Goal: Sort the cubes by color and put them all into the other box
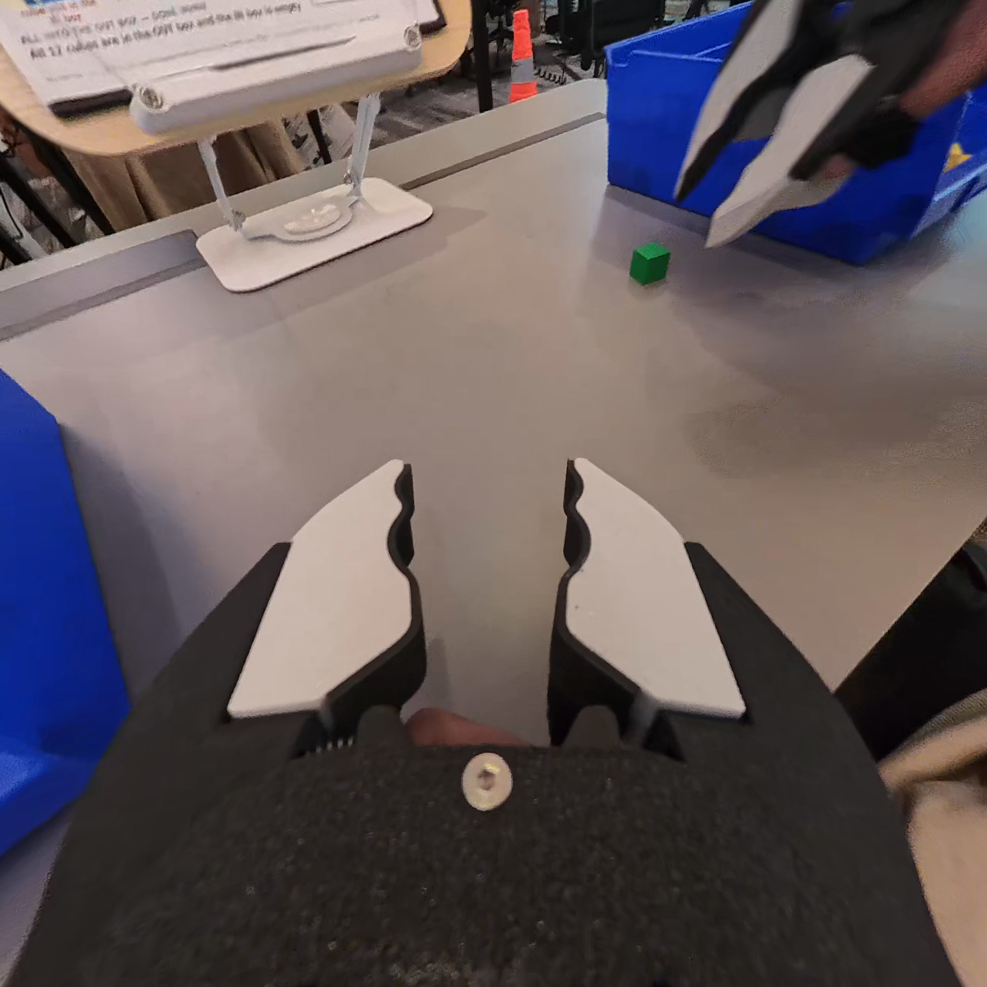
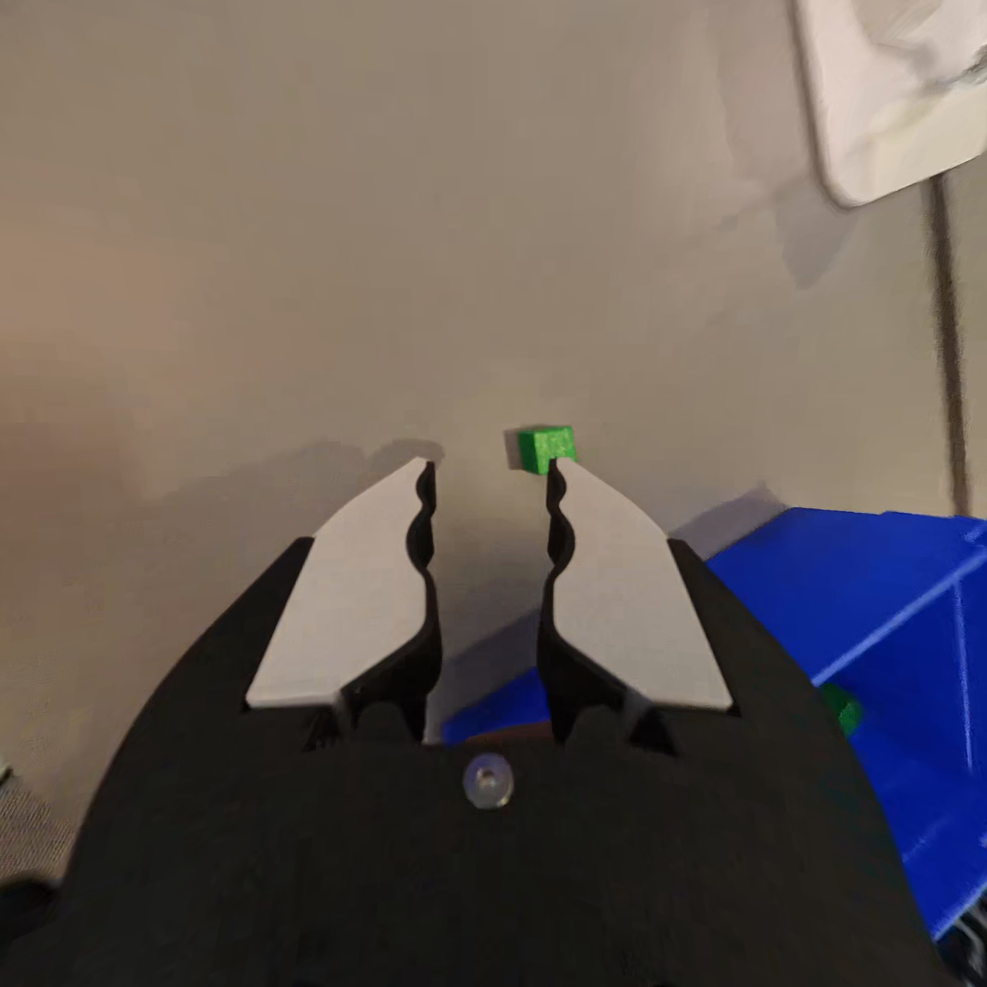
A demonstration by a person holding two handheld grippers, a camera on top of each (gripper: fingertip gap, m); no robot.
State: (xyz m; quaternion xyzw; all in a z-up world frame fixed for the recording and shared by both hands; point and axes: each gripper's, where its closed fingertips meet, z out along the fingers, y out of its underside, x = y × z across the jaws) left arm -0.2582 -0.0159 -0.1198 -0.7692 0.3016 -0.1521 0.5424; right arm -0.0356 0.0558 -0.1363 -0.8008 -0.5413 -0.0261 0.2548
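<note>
A small green cube (image 1: 649,263) lies alone on the grey table (image 1: 480,374), near a blue box (image 1: 662,117) at the far right. My right gripper (image 1: 697,221) hangs open and empty above the table, just right of the cube. In the right wrist view the cube (image 2: 547,449) sits just beyond my right fingertip, and my right gripper (image 2: 491,467) is open. The blue box (image 2: 881,641) lies at lower right with another green cube (image 2: 846,713) inside. My left gripper (image 1: 488,467) is open and empty over the bare table, far from the cube.
A second blue box (image 1: 48,587) stands at the left edge. A white stand (image 1: 315,229) holding a printed sheet (image 1: 213,37) sits at the table's back; its base also shows in the right wrist view (image 2: 897,96). An orange cone (image 1: 522,59) stands on the floor beyond. Tip to tip, the grippers are about 25 cm apart. Measured from the fingertips, the cube (image 2: 547,449) is 5 cm or so from the right gripper and 25 cm from the left. It is also in sight in the left wrist view (image 1: 654,253).
</note>
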